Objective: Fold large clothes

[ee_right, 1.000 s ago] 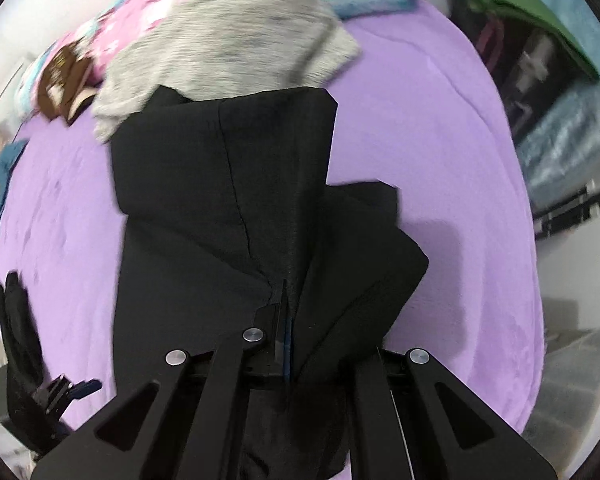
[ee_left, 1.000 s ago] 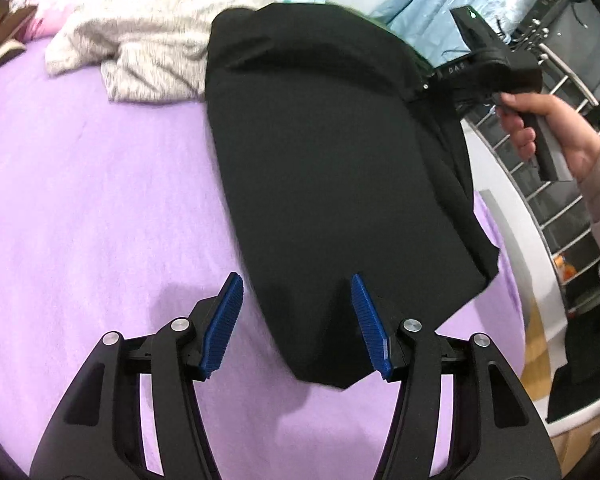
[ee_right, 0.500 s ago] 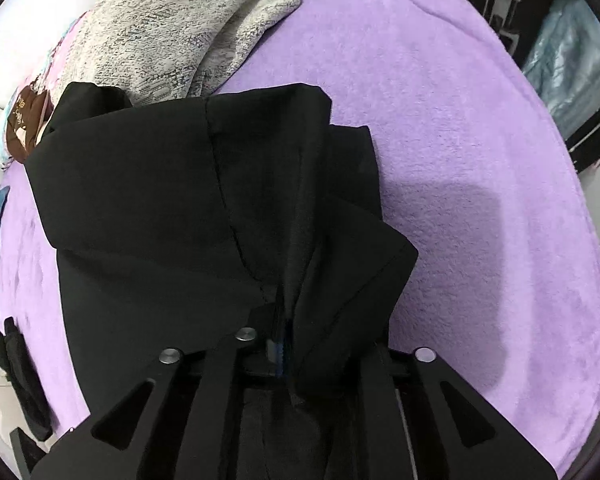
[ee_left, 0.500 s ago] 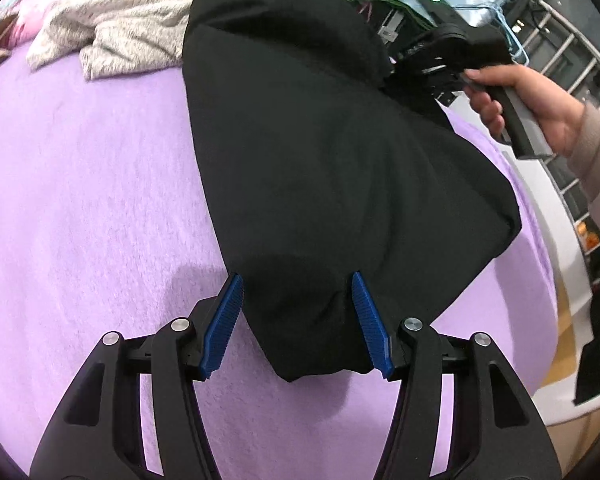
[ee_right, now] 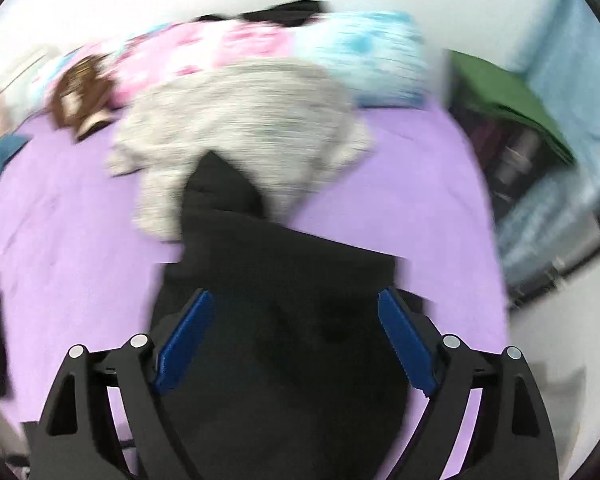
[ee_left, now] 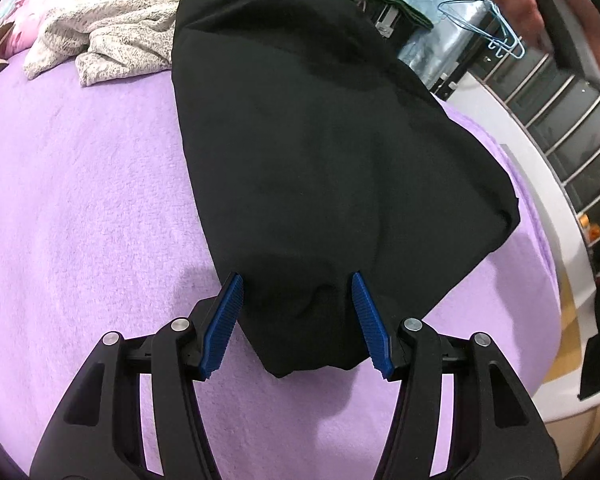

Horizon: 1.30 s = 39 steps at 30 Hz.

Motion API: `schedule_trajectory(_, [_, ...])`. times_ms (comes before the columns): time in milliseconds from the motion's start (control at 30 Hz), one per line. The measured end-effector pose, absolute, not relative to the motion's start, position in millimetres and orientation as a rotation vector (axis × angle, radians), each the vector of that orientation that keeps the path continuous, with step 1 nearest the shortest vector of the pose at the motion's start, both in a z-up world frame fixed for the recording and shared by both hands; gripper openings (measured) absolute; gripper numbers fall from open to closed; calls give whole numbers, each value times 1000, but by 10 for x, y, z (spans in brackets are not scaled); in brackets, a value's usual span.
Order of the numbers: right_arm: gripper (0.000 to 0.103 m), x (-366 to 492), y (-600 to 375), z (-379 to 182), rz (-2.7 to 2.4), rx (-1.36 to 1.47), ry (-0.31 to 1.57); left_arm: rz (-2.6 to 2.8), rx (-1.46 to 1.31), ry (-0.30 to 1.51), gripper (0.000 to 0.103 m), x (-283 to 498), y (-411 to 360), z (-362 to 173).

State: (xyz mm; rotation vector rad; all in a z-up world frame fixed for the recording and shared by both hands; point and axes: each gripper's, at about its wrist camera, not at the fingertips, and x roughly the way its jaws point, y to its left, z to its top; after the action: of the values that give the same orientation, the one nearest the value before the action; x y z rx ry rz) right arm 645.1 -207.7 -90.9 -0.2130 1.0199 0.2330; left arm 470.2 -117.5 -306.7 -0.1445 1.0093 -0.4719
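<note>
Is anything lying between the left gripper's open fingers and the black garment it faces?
Nothing visible does. The left gripper is open, with the near end of the black garment already lying between its blue pads on the purple blanket.

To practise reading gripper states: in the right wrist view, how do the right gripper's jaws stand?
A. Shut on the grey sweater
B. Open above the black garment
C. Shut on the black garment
B: the right gripper shows its blue pads spread wide, with the black garment beneath them.

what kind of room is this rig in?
Probably a bedroom: the black garment lies on a purple fleece bed cover, patterned pillows sit at the far edge, and hangers are beside the bed.
</note>
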Motion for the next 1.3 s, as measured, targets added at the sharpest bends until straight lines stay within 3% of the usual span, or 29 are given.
schedule_trajectory(133, [83, 6597, -1481, -1234, 150, -405, 1084, -470, -143, 1009, 54, 4687, -1195, -3073])
schedule_trajectory(400, [80, 6909, -1372, -1473, 273, -41, 1228, -478, -131, 1004, 54, 4687, -1239, -3108])
schedule_trajectory(833, [83, 7725, -1406, -2324, 277, 86, 1342, -494, -59, 987, 54, 4652, -1325, -3145])
schedule_trajectory(967, [91, 7760, -1414, -2531, 297, 105, 1354, -497, -41, 984, 54, 4660, -1381, -3166])
schedule_trajectory(1133, [96, 7608, -1255, -2469, 322, -35, 1323, -493, -12, 981, 55, 4640, -1440, -3155])
schedule_trajectory(1300, [96, 7120, -1406, -1874, 388, -10, 1226, -522, -115, 1020, 56, 4709, -1315, -3066])
